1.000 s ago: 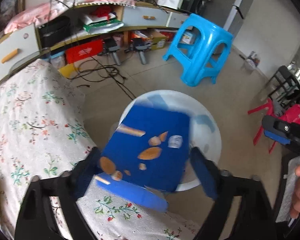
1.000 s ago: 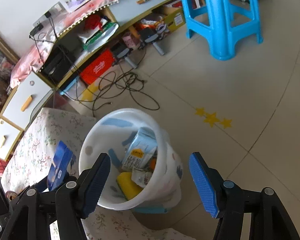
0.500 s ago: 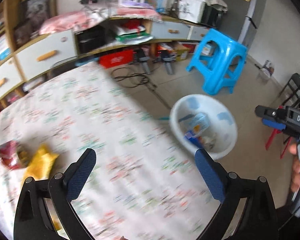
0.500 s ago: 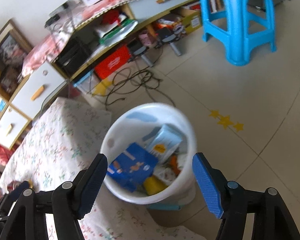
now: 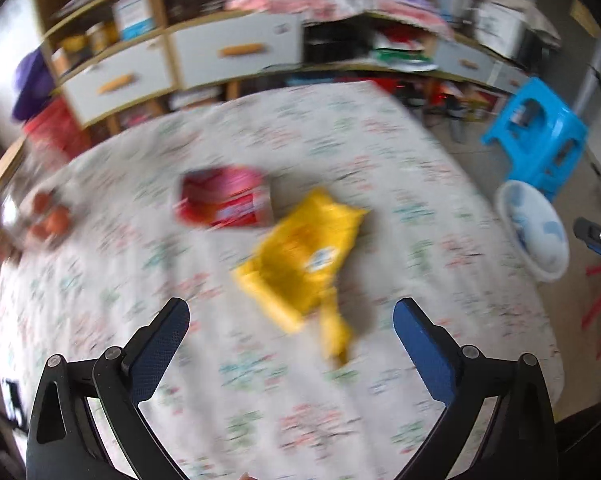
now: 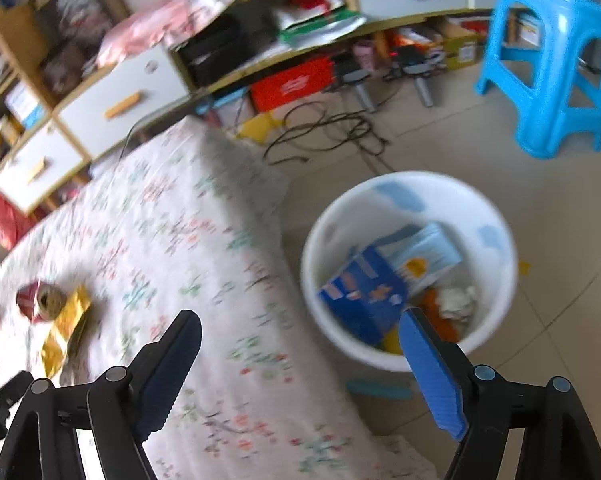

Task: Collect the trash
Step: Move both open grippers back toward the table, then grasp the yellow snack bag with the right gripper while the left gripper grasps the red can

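Fingers (image 5: 168, 332) apart; 2 wrappers: yellow (image 5: 304, 256), red (image 5: 224, 200)

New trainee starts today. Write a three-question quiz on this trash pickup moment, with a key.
1. True or false: the left gripper is clamped on the yellow snack bag.
2. Multiple choice: the blue carton lies A) on the floral tablecloth, B) in the white bucket, C) on the blue stool.
3. Fill in: beside the yellow snack bag on the tablecloth lies a ___ packet.

Key:
1. False: its jaws stand wide open, nothing between them; the bag lies on the cloth ahead.
2. B: it rests among other trash in the bucket on the floor, by the table.
3. Red.
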Tool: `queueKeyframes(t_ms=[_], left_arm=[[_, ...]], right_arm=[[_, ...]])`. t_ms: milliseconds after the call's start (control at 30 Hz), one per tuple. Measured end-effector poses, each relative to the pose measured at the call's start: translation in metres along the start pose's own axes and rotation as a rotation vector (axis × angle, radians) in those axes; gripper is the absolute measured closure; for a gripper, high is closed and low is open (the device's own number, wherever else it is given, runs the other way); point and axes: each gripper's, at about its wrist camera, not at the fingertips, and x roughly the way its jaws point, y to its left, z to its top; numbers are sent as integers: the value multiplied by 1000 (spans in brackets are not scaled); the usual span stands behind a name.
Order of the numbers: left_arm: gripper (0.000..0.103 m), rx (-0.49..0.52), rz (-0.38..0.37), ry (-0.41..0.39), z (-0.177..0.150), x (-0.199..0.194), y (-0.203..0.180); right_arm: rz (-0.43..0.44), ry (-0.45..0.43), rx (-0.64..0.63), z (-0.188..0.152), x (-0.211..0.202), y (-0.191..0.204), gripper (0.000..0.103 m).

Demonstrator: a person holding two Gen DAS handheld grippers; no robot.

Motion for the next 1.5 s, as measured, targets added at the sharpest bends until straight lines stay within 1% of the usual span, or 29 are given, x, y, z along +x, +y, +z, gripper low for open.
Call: queueKeyframes(t_ms=[100,167,200,333,433,633,733,900,1033,1100,1200,1300,1367,1400,1467,1500], left_arm=[[0,-69,8,37,-6,2,30],[0,-113,-7,54,-13,2,51],[0,-127,-8,62,-17,3,60],[0,-156,17,102,-34,5,87],[0,-188,19,91,-42,-2,110],[0,-189,129,60,-55,-14,148],[0,-222,130,59,-61,-16,166],[0,-226,128,70,-66,-15,178],[0,-227,126,72,-68,-14,179],[0,-231,123,72,-68,-13,178],[0,-232,120,71,-66,-13,178],[0,-232,123,64,-62,-13,176],[0,-233,118,55,-61,-14,175],[0,-229,113,45,-59,-14,174],[0,-217,112,13,-56,-15,171],[0,-207,111,-2,-52,-13,168]], right_arm=[[11,39,-55,-8,14,37,17],[33,68,-72,-13,25,60,16],[42,77,-77,-15,28,68,16],[84,122,-125,-23,48,119,16],[109,144,-179,-31,64,164,16],[152,166,-217,-43,87,226,16],[141,162,-224,-45,99,246,15],[117,162,-184,-46,121,261,15],[93,137,-170,-43,134,271,15],[46,119,-203,-45,142,278,15],[-8,116,-245,-52,152,281,15],[-22,91,-286,-56,153,280,15],[-24,97,-310,-56,152,278,16],[-22,99,-311,-57,151,276,17],[-8,105,-305,-58,147,268,27],[-6,110,-302,-58,145,265,28]])
